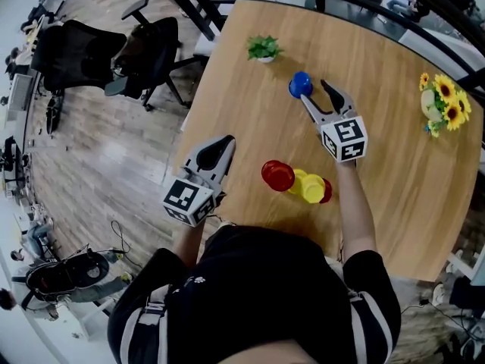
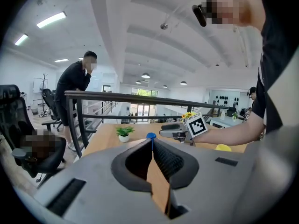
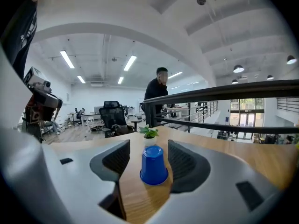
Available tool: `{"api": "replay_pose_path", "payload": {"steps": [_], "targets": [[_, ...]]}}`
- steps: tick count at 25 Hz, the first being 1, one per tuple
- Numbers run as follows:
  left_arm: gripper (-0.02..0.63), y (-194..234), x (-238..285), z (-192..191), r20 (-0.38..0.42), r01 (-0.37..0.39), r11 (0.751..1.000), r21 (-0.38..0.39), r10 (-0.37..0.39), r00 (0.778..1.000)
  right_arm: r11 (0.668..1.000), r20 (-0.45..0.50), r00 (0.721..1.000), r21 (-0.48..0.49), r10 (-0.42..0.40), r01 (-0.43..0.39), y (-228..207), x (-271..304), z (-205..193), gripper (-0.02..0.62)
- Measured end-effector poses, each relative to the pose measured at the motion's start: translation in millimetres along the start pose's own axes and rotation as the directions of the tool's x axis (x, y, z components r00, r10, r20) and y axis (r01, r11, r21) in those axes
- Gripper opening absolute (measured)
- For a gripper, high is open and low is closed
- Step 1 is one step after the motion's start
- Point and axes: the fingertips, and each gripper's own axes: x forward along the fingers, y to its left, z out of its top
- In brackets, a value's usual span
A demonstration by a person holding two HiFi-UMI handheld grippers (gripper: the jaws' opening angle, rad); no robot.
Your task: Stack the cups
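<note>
Blue upturned cup (image 3: pixel 153 165) is bracketed, untouched, by the spread right gripper (image 1: pixel 314 93), so closing on it is judged due next; the left gripper (image 1: pixel 223 144) is pressed together, empty.

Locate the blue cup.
Head view, far side of the table: the blue cup stands upside down between the right hand-held gripper's open jaws, near the small potted plant.

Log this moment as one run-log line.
right gripper: open, blue cup between jaws | left gripper: shut, empty | red cup, yellow cup: on table
</note>
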Motion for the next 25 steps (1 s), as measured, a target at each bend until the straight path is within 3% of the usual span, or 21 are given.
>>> {"api": "replay_pose_path", "payload": {"steps": [10, 14, 19, 25], "targets": [[0.017, 9, -3, -10, -0.045, -0.04, 0.999, -0.022, 0.039, 0.998, 1.0, -0.109, 0.994, 0.018, -0.013, 0.015, -8, 47, -36, 0.253], [0.018, 14, -7, -12, -0.044, -0.056, 0.998, -0.024, 0.055, 0.998, 0.999, -0.126, 0.992, 0.031, -0.033, 0.037, -12, 50, -44, 0.213], [0.018, 14, -10, -9, -0.025, -0.044, 0.998, -0.034, 0.043, 0.999, 0.999, -0.081, 0.996, 0.002, -0.048, 0.048, -8, 32, -18, 0.21], [0.018, -1, -8, 3, 0.022, 0.022, 1.0, -0.005, -0.022, 1.0, 0.998, -0.013, 0.998, -0.021, -0.057, 0.057, 8, -16, 22, 0.209]]}}
